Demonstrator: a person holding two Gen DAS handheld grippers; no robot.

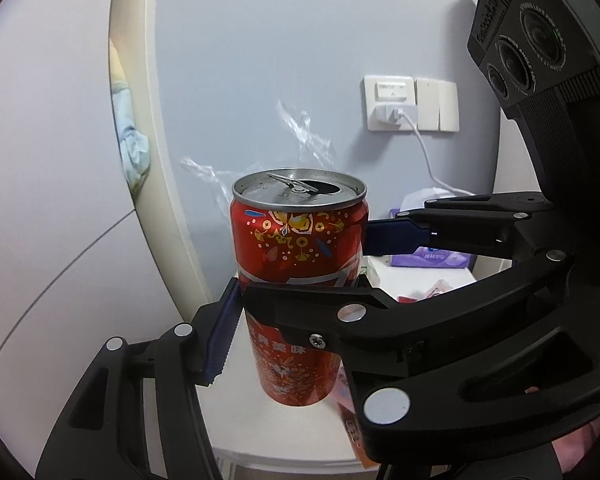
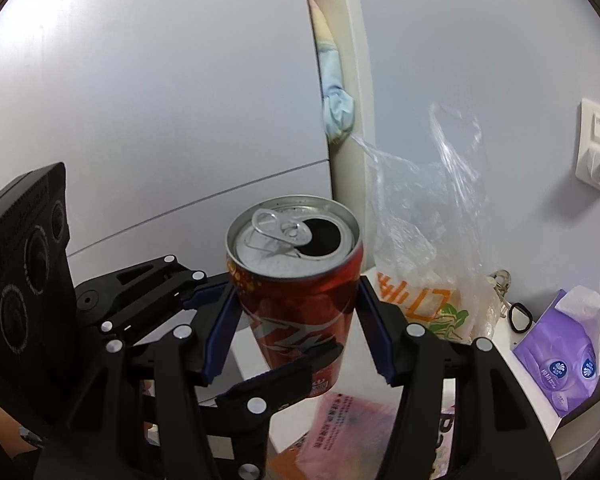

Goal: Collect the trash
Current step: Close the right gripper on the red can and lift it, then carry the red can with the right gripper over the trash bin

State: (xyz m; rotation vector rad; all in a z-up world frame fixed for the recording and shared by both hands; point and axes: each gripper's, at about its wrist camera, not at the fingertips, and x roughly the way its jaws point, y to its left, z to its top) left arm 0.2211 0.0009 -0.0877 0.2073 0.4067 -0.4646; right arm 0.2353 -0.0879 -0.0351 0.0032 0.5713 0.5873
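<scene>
Right wrist view: opened red can (image 2: 296, 300), contents unseen, pinched by both the right gripper (image 2: 296, 320) and left gripper (image 1: 300, 292); clear plastic bag (image 2: 424, 248) behind holds an indistinct printed package.

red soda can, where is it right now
The red soda can is upright at the centre of both wrist views, clamped by the left claw and the right claw above the white table, with the clear plastic bag just behind it.

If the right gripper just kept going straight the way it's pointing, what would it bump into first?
The right gripper is already closed on the red can, so the can travels with it. Beyond the can, the first thing looks to be the clear plastic bag or the pale wall behind; depth is hard to judge.
</scene>
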